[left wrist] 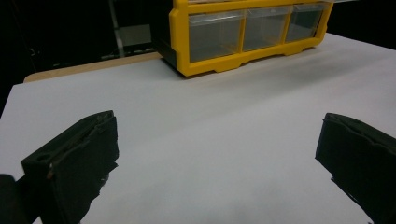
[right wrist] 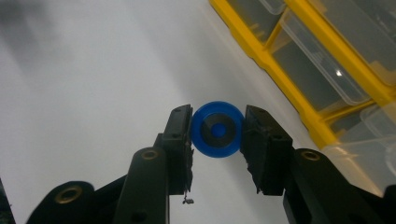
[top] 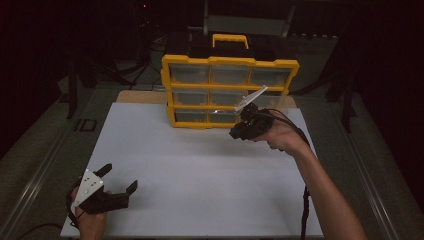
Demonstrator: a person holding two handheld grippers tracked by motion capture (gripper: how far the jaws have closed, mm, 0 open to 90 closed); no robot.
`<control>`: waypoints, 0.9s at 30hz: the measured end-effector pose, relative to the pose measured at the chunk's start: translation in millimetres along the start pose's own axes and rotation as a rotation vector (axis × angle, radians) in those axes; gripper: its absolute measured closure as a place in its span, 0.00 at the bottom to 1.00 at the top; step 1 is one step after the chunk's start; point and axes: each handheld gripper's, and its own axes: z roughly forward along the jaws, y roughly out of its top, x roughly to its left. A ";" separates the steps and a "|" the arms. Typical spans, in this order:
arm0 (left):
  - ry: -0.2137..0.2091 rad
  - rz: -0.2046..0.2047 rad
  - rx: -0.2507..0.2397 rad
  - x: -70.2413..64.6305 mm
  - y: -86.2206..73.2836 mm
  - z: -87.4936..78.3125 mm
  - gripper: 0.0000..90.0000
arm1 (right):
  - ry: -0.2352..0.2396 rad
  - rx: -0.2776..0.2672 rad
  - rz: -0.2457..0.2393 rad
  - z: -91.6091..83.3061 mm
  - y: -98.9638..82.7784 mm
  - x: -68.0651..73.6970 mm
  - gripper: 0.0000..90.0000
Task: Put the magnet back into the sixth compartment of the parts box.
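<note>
R gripper (right wrist: 217, 130) pinches round blue plastic disc w/ dark centre (right wrist: 218, 129) btwn its pads, just beside yellow plastic drawer cabinet w/ clear bins (top: 227, 92). L gripper (top: 116, 181) spread wide over white tabletop (top: 200, 175), nothing btwn.

Between the matt black, rough-edged pads of the right claw (right wrist: 217, 130) sits a round blue plastic disc (right wrist: 217, 129), smooth and faintly glossy, with a duller grey ring at its middle. The claw's arms look like hard black plastic set with small brass-coloured metal eyelets. Just beyond that claw stands a yellow plastic drawer cabinet (top: 227, 92), its frame smooth with a soft sheen, its drawers of clear glossy plastic. Under the left claw (top: 120, 179), whose pads look matt and worn, lies the white surface (top: 200, 175), matt and smooth like paper.
</note>
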 end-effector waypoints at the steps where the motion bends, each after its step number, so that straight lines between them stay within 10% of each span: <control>1: 0.000 0.001 0.001 0.0 0.0 0.2 0.00 | -0.002 -0.001 0.003 -0.7 0.3 -0.7 0.70; 27: 0.003 -0.003 -0.003 0.5 0.0 -0.7 0.00 | -0.055 -0.035 0.080 -19.9 8.7 -25.8 0.70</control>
